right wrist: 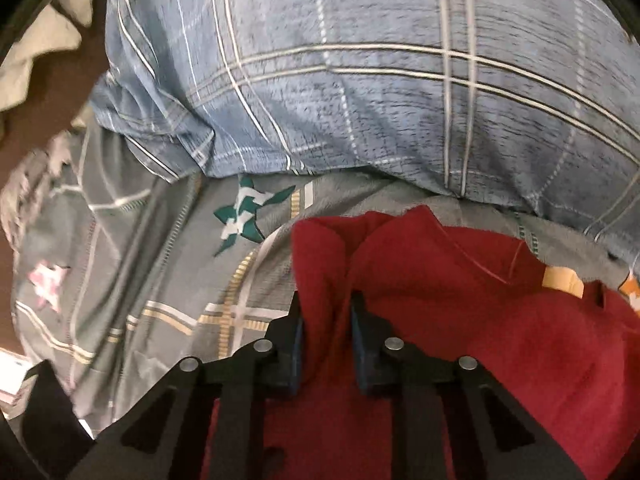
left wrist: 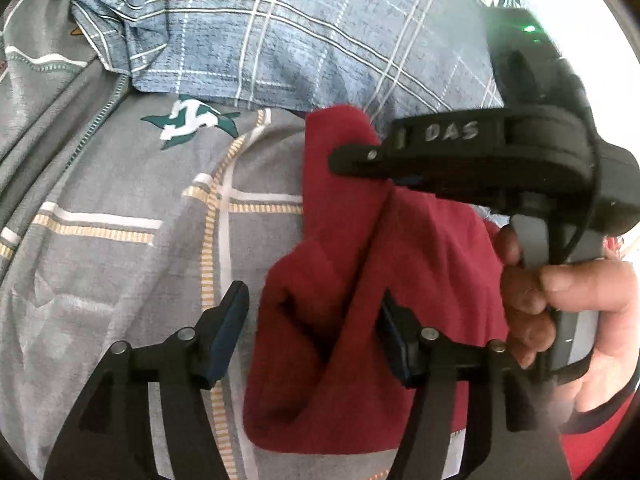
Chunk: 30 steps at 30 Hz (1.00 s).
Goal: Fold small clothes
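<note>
- The right tongs (right wrist: 326,330) are clenched on a bunched fold of the soft dark-red fleece garment (right wrist: 480,320), lifting it, probably to shake it flat.
- The left tongs (left wrist: 312,332) stand released, the red cloth hanging between them, ready to catch an edge.
- "DAS" reads on the right tool.
- Beyond lies the grey star-print bedsheet (left wrist: 120,184), then the blue checked pillow (right wrist: 360,80).

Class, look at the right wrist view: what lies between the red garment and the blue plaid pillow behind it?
A strip of the grey patterned bedsheet lies between the red garment and the blue plaid pillow, seen in the right wrist view.
</note>
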Each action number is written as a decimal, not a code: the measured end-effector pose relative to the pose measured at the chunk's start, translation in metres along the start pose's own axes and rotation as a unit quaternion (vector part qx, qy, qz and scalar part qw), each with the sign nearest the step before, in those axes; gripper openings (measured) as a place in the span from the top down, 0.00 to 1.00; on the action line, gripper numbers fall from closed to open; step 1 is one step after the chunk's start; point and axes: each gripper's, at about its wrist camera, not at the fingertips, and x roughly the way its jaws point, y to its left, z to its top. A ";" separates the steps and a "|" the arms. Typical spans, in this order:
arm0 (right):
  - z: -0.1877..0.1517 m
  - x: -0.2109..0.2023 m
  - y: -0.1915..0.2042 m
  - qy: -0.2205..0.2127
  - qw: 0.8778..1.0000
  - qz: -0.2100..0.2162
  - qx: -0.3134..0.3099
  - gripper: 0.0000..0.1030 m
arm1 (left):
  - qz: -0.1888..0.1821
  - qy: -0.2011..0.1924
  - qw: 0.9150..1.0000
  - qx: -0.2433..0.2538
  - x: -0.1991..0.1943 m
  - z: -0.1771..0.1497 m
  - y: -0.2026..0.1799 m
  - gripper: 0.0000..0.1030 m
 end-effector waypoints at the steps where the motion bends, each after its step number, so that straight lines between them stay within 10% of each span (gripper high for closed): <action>1: 0.000 -0.003 -0.002 -0.004 1.000 0.007 0.003 0.82 | -0.001 0.003 1.000 0.009 0.001 -0.001 -0.003 0.45; 3: -0.003 -0.011 -0.006 -0.013 1.000 0.019 0.007 0.82 | -0.003 -0.001 1.000 0.022 -0.001 -0.002 -0.009 0.69; 6: -0.008 -0.028 -0.017 -0.032 0.999 0.036 0.017 0.83 | -0.012 -0.026 0.999 0.040 -0.018 -0.002 -0.021 0.78; 30: -0.055 -0.173 -0.091 -0.124 0.990 0.043 0.057 0.84 | -0.040 -0.047 0.986 0.152 -0.051 -0.023 -0.166 0.80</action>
